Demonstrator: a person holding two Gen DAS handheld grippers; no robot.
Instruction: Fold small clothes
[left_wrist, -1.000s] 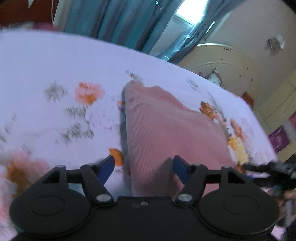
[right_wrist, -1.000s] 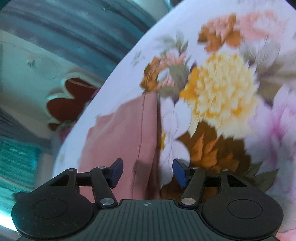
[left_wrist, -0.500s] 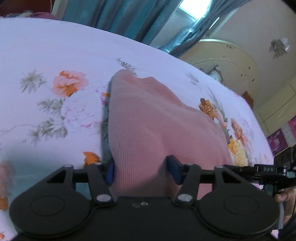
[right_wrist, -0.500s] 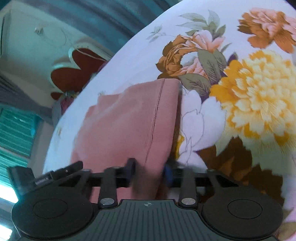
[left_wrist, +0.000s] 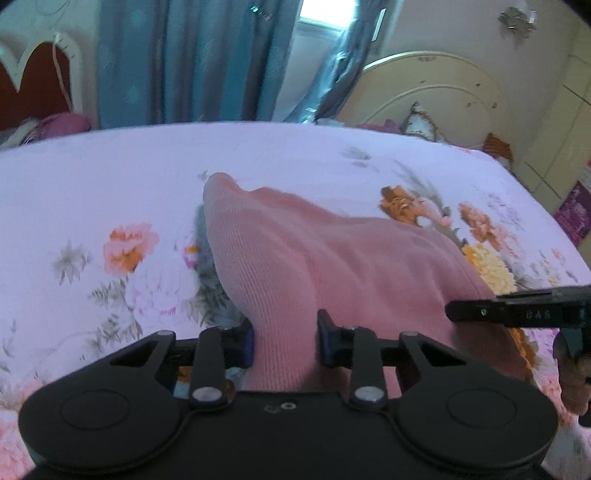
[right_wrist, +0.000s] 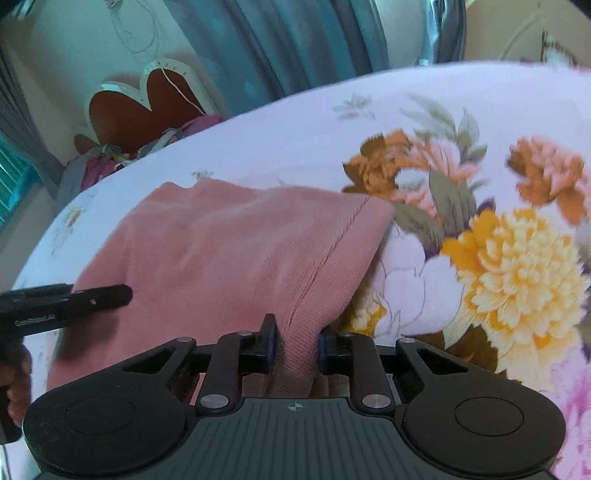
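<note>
A pink ribbed knit garment (left_wrist: 332, 258) lies on a white floral bedsheet (left_wrist: 110, 184). My left gripper (left_wrist: 286, 341) has its near left edge between its blue pads. The jaws are closing and the pads press the fabric, which rises off the sheet. In the right wrist view the same garment (right_wrist: 229, 251) shows a seamed hem at its right side. My right gripper (right_wrist: 295, 345) is closing on a bunched fold of that hem, pads touching it. Each view shows the other gripper's black finger (left_wrist: 480, 313) (right_wrist: 92, 297) at the garment's opposite side.
The sheet (right_wrist: 295, 129) spreads wide on every side of the garment. Teal curtains (left_wrist: 184, 62) and a cream headboard (left_wrist: 436, 99) stand beyond the bed. A red heart-shaped panel (right_wrist: 147, 107) and a heap of clothes (right_wrist: 110, 162) are at the far left. A hand (right_wrist: 14, 384) holds the left gripper.
Both grippers went from wide open over the garment's near edge to pinching it. The wrists rolled level and the gripped edge has lifted off the sheet.
</note>
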